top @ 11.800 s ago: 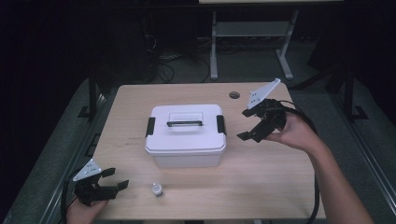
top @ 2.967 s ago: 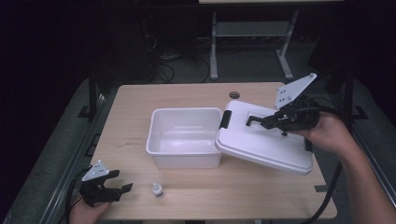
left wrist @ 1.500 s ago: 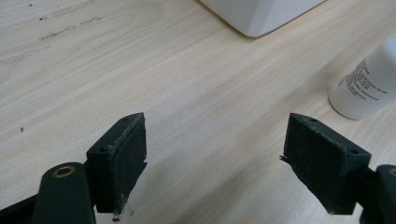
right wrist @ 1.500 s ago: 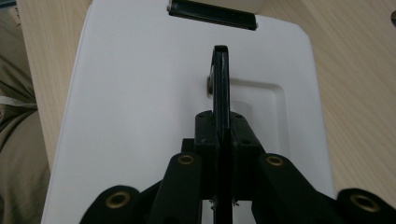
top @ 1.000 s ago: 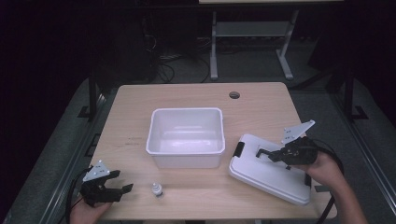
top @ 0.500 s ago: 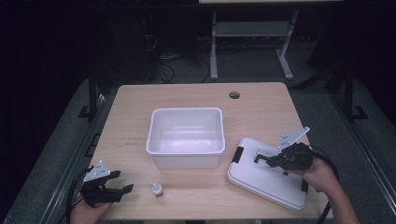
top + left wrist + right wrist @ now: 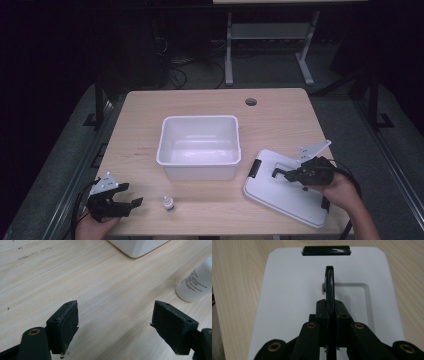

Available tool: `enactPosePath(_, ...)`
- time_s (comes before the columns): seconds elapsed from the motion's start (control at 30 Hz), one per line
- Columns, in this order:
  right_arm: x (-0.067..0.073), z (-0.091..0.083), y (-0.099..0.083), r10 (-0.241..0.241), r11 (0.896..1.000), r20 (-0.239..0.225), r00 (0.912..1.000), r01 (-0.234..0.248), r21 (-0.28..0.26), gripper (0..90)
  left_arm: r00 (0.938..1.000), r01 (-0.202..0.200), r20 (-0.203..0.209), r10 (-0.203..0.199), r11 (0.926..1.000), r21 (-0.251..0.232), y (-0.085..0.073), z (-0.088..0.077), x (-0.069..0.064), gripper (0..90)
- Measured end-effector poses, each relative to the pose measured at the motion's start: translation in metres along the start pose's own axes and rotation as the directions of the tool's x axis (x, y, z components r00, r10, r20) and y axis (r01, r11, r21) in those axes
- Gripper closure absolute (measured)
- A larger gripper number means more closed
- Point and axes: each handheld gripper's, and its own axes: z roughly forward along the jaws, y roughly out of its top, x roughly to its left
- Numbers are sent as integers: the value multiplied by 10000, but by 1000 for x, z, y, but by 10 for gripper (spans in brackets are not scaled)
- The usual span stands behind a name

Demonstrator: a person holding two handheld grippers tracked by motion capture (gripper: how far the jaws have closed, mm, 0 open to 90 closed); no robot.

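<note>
chg: white rect plastic lid w/ black handle now off clear plastic tub, flat on wooden bench to tub's right | right hand-held gripper pinching lid handle, release next | left hand-held gripper spread, idle nr small white bottle

On the surface the open box sat at the middle. Its lid lay to your right of it, nearer you, under your right tongs. The small bottle stood near-left, just right of your left tongs.
</note>
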Motion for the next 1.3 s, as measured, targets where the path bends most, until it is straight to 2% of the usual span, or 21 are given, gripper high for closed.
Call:
enactPosePath(0.13,1,1,-2,85,9999,-2,10000,-85,-136,826,10000,-51,53,51,10000,70,0,1,-1,211)
enactPosePath(0.43,9,-4,-3,247,9991,0,9997,-247,-348,737,10000,-70,69,70,9999,83,1,2,-2,211)
enactPosePath(0.7,19,-7,-3,215,9985,152,9997,-207,-508,659,9999,-123,122,121,9998,146,1,2,-3,211)
enactPosePath(0.97,27,-10,-3,122,9974,243,9996,-104,-713,624,9997,-200,144,197,9996,179,1,3,-5,211)
enactPosePath(1.3,32,-11,-6,237,9943,426,9988,-191,-1052,592,9993,-331,207,326,9991,270,3,5,-9,211)
